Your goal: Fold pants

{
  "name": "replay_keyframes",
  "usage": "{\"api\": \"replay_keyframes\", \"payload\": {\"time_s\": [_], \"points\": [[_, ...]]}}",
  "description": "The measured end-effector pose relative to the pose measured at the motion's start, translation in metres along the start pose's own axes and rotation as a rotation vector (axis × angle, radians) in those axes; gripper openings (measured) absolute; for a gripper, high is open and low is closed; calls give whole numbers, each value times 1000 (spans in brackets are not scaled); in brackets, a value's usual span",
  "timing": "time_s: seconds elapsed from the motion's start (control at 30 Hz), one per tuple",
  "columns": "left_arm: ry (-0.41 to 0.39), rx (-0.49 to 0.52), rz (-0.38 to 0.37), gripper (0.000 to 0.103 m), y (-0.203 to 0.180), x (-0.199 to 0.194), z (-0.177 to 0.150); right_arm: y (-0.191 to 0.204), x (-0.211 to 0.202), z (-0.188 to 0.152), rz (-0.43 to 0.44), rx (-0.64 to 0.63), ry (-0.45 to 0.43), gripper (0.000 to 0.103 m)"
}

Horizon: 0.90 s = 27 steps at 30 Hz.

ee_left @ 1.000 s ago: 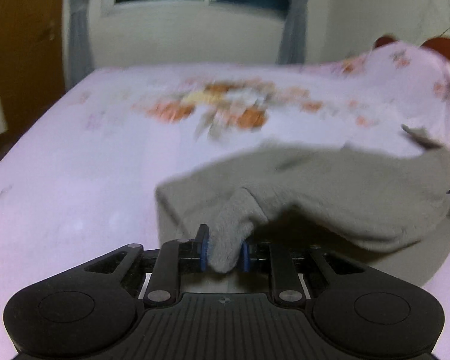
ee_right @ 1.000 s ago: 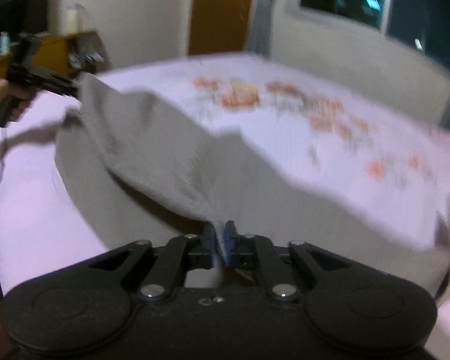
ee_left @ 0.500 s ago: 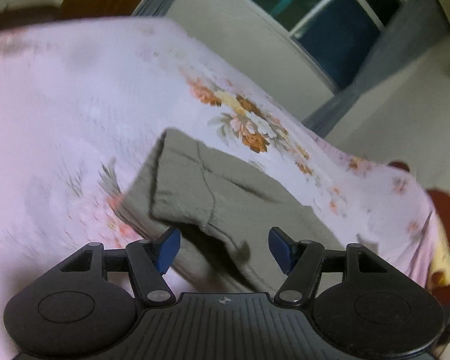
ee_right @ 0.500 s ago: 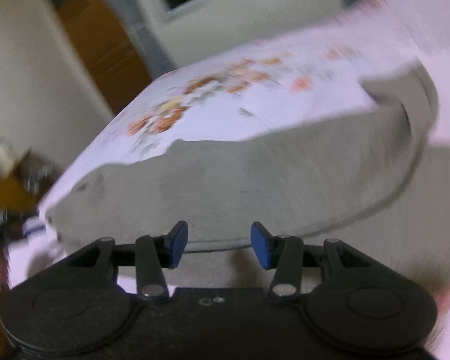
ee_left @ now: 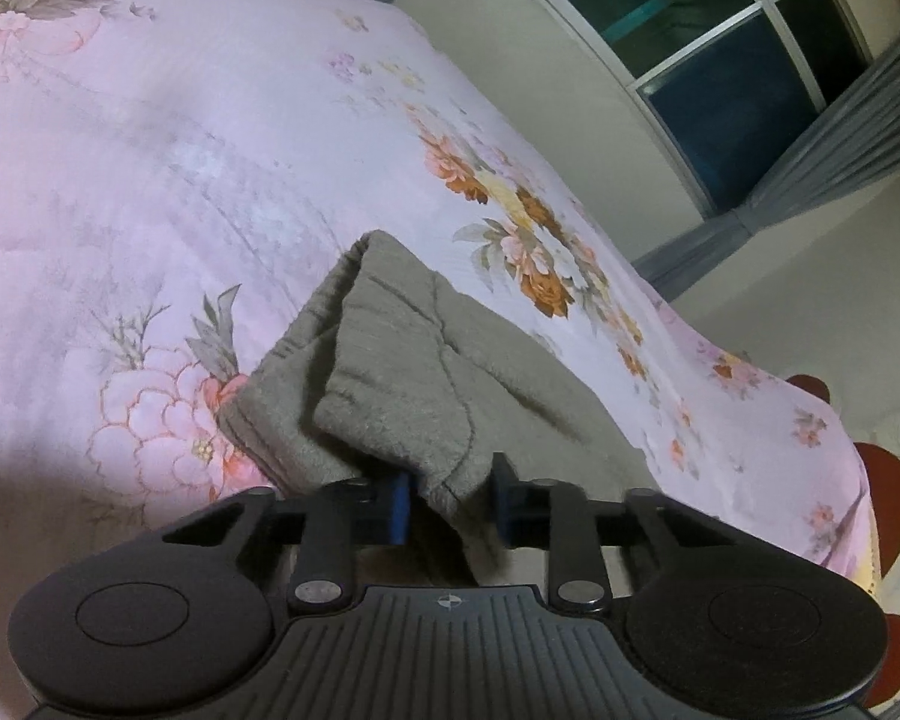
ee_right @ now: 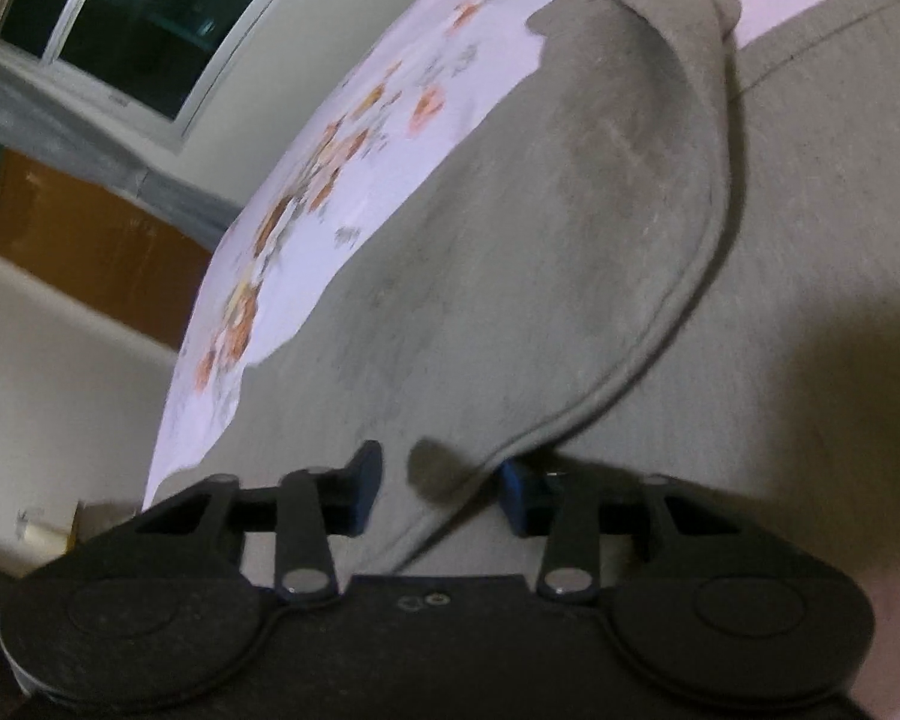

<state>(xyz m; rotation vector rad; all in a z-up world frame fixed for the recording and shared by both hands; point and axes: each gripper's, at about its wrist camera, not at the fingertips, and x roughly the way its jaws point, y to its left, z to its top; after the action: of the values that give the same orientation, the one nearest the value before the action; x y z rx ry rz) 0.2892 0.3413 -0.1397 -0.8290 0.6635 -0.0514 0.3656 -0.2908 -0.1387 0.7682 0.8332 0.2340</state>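
- Left wrist view: grey fleece pants [ee_left: 426,372] lie on a pink floral bedspread [ee_left: 168,168], folded over, hem end pointing away up the bed.
- Black two-finger left gripper [ee_left: 450,498] with blue pads sits at the near fold of the pants; its jaws have just been closing and a thick bunch of the grey cloth is between them, both pads pressing on it.
- A dark window [ee_left: 708,42] with grey curtains [ee_left: 840,138] is at upper right, with a cream wall below it.
- Right wrist view: the same grey fleece pants [ee_right: 570,240] fill most of the frame, a curved hemmed flap lying over a lower layer on the pink floral bedspread [ee_right: 342,150].
- Black right gripper [ee_right: 441,492] has just been closing; the pads look a bit apart, with the hemmed edge of the flap running between them. The right pad touches the hem; the left pad looks clear, so a grip cannot be told.
- Window [ee_right: 132,18] and an orange-brown door [ee_right: 84,246] at left; frame slightly blurred.
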Motion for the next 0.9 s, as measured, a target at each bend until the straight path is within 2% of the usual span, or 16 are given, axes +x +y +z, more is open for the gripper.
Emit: {"api": "replay_keyframes", "payload": {"time_s": [0.1, 0.2, 0.27, 0.33, 0.4, 0.43, 0.53, 0.63, 0.73, 0.8, 0.83, 0.87, 0.9], "points": [[-12, 27, -12, 19, -8, 0, 7, 8, -7, -1, 6, -39, -35, 5], [-37, 59, -44, 19, -13, -10, 19, 27, -42, -15, 67, -156, -129, 5], [-40, 74, -49, 19, -9, -18, 26, 31, -66, -28, 92, -204, -159, 5], [6, 100, -24, 19, -1, -14, 27, 24, -70, -44, 79, -221, -139, 5], [85, 140, 58, 19, 4, 0, 20, 14, -52, -56, -3, -242, -71, 5], [103, 152, 79, 19, 6, 5, 15, 9, -39, -59, -36, -211, -35, 5], [76, 114, 71, 19, 7, 4, 15, -3, -36, -66, -21, -139, -42, 5], [43, 163, 62, 19, -6, -5, 16, 5, -48, -70, -11, -179, -62, 5], [88, 227, 149, 19, -11, 4, 9, 5, -38, -65, -61, -206, -28, 8], [69, 254, 185, 19, -20, 4, 5, 3, -40, -60, -56, -179, 1, 8], [48, 249, 190, 19, -25, -2, 4, 2, -49, -58, -62, -163, -13, 21], [27, 256, 196, 24, -32, -8, 2, 5, -62, -55, -90, -177, -52, 41], [3, 272, 202, 39, -40, -15, -1, 11, -75, -54, -110, -218, -108, 53]]}}
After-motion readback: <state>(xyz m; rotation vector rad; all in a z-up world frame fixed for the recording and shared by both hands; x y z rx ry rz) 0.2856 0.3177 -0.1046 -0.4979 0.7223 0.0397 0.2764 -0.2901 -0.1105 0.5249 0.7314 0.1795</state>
